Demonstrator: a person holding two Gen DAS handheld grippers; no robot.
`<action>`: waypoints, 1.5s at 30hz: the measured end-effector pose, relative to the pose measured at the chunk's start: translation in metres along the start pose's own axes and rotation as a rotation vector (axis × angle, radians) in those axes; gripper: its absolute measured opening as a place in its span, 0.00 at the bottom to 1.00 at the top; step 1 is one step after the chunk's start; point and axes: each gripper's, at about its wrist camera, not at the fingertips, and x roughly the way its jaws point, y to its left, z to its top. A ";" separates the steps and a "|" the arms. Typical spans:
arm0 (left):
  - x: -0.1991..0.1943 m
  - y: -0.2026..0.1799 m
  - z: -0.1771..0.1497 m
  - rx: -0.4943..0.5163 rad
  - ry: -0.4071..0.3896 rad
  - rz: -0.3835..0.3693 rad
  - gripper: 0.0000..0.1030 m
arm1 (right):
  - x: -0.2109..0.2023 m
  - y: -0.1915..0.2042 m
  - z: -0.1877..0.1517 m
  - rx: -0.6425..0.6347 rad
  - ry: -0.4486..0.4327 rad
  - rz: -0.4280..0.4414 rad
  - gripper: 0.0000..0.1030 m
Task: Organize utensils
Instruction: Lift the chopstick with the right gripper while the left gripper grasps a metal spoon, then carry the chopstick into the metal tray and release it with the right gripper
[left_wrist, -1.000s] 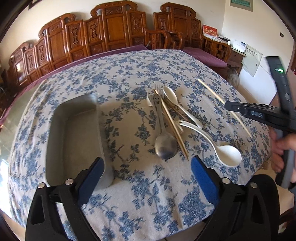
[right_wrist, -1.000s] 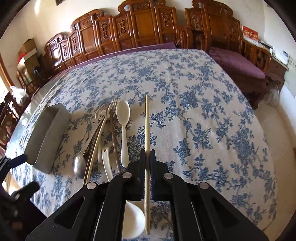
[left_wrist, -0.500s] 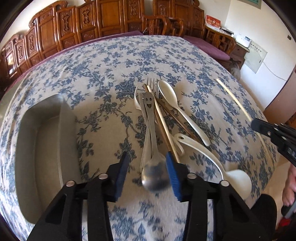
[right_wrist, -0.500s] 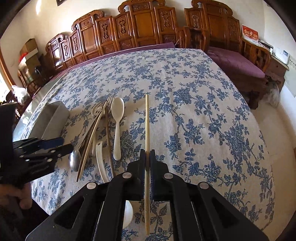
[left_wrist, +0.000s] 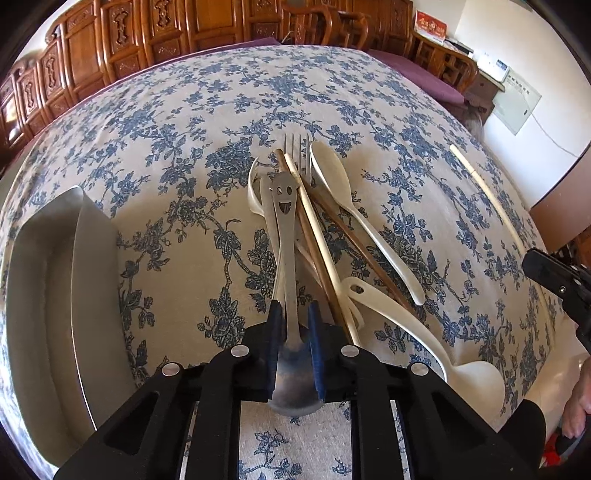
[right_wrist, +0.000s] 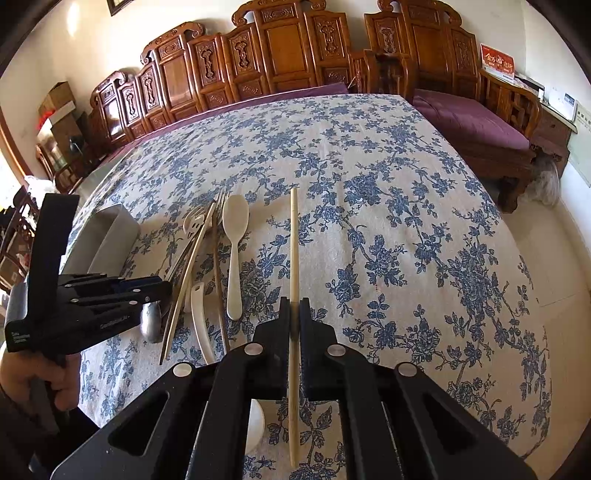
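Observation:
A metal spoon (left_wrist: 286, 221) with a smiling face on its handle lies on top of a utensil pile on the flowered tablecloth. My left gripper (left_wrist: 294, 314) is down over it. Its jaws are closing, and the blue pads (left_wrist: 275, 325) flank the spoon's neck and touch the bowl's edges. Seen from the right wrist, the left gripper (right_wrist: 162, 288) sits at the pile's near end. My right gripper (right_wrist: 294, 306) is shut on a pale chopstick (right_wrist: 293, 240), holding it above the cloth. The metal tray (left_wrist: 55, 295) stands to the left of the pile.
The pile also holds a fork (left_wrist: 295, 147), a white spoon (left_wrist: 332, 177), a white soup spoon (left_wrist: 476, 384) and brown chopsticks (left_wrist: 369, 254). Carved wooden chairs (right_wrist: 295, 48) line the far side of the table. A person's hand (right_wrist: 33, 384) grips the left gripper's handle.
My left gripper came forward and down onto the pile, and its jaws went from wide open to narrow around the metal spoon. The right gripper kept still with the chopstick.

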 end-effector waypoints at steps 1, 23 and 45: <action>0.001 -0.001 0.001 0.006 0.002 0.008 0.13 | 0.000 0.000 0.000 0.000 0.000 0.001 0.06; -0.045 -0.001 -0.012 0.047 -0.085 0.059 0.05 | -0.010 0.013 0.004 -0.032 -0.021 0.020 0.06; -0.113 0.089 -0.035 -0.027 -0.219 0.054 0.05 | -0.013 0.096 0.006 -0.173 -0.049 0.083 0.06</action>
